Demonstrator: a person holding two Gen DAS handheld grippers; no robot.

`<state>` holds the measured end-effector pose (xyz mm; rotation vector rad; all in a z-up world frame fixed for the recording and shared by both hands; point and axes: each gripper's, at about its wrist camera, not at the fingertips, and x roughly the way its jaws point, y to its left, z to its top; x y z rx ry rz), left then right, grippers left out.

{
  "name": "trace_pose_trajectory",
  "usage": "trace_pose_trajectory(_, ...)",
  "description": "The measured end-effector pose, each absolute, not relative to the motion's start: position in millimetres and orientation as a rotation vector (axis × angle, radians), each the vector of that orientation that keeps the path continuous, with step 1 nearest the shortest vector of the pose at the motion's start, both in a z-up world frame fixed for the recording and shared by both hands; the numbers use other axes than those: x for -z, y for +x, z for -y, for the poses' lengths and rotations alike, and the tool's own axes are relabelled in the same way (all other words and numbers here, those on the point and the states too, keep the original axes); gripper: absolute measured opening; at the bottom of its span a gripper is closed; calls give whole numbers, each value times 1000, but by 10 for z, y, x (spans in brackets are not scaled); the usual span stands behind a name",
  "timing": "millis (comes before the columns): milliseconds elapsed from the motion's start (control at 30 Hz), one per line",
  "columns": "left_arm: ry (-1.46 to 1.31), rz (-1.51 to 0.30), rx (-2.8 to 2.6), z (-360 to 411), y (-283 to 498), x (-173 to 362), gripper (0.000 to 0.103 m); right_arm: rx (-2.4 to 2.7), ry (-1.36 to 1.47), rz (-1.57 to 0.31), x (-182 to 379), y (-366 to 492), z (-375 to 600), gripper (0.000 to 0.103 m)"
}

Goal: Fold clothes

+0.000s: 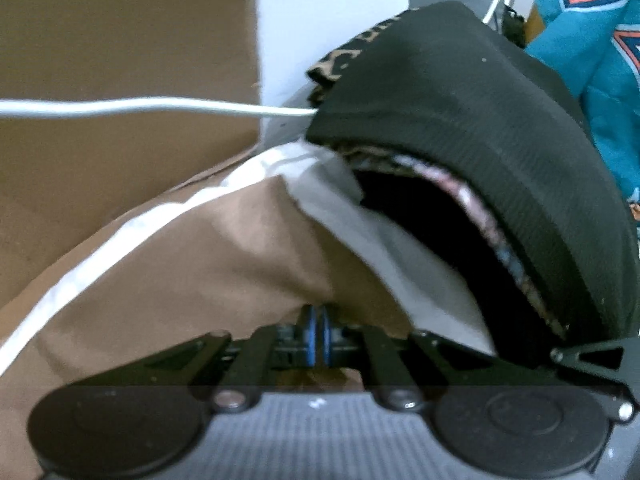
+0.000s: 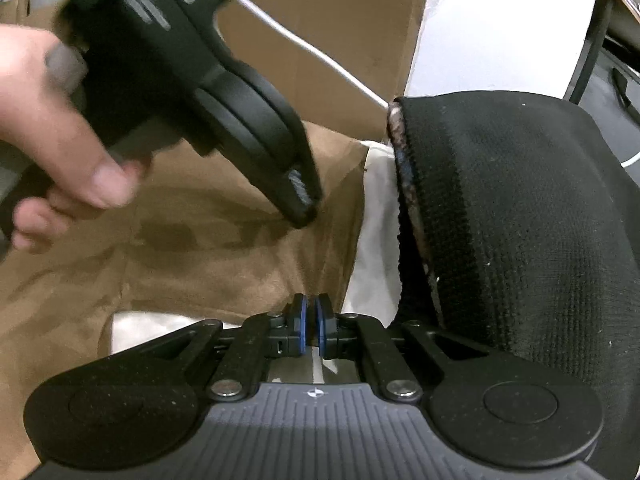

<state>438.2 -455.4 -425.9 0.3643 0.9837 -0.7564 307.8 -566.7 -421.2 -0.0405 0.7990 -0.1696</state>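
Cardboard wall (image 1: 120, 40) crowds behind; both tools (left (image 1: 319, 330), right (image 2: 311, 322)) pinch tan garment (image 2: 224, 256) edge.

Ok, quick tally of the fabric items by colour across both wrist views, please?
Brown garment with white lining: 1, pinched by both the left gripper and the right gripper.
Black knit garment with patterned lining: 1.
Teal garment with orange crest: 1.
Total: 3
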Motion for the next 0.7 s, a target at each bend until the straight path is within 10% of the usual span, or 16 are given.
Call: trace_pose_trajectory(700, 383, -930, 681, 4463, 4625, 4161, 9, 133, -19, -814, 4300, 3234, 5588, 13)
